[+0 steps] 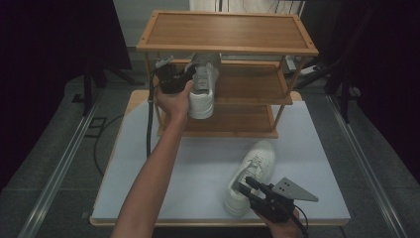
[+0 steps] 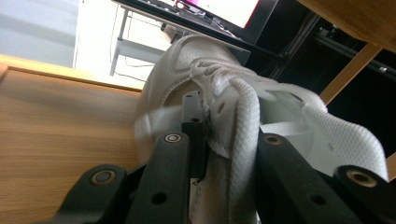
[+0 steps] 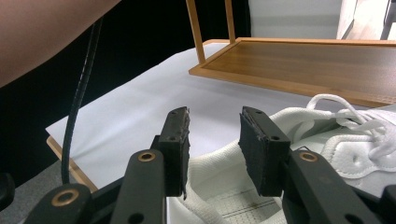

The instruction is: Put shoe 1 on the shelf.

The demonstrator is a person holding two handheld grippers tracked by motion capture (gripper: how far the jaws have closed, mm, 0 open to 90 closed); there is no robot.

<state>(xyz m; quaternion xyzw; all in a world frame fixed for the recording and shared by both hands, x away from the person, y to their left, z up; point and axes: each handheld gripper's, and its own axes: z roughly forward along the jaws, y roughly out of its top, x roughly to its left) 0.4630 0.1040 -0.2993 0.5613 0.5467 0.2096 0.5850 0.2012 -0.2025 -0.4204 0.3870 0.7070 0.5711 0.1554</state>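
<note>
Setting the first shoe [image 1: 202, 88] on the rack's [image 1: 257, 84] middle shelf, the left gripper's [image 1: 184, 78] fingers hold its collar and must release next, while the right gripper's [image 1: 253, 191] fingers hover apart over the second shoe [image 1: 250, 173] near the table's [image 1: 148, 148] front edge.

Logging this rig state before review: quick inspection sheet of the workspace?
Surface: white table top, wooden edge, three-tier wooden rack standing at its far end.
Job's things: one white sneaker at the rack's middle shelf, toe toward the camera; second white sneaker lying on the table top, near right.
Clutter: nothing seen.
Grippers: left hand-held gripper with its jaws on the shelf sneaker's collar; right hand-held gripper over the table sneaker's heel opening, jaws apart, nothing pressed between them.
Cables: black cable hanging from the left hand-held gripper past the table's left edge.
Surroundings: grey floor with metal rails, dark curtains on both sides.
</note>
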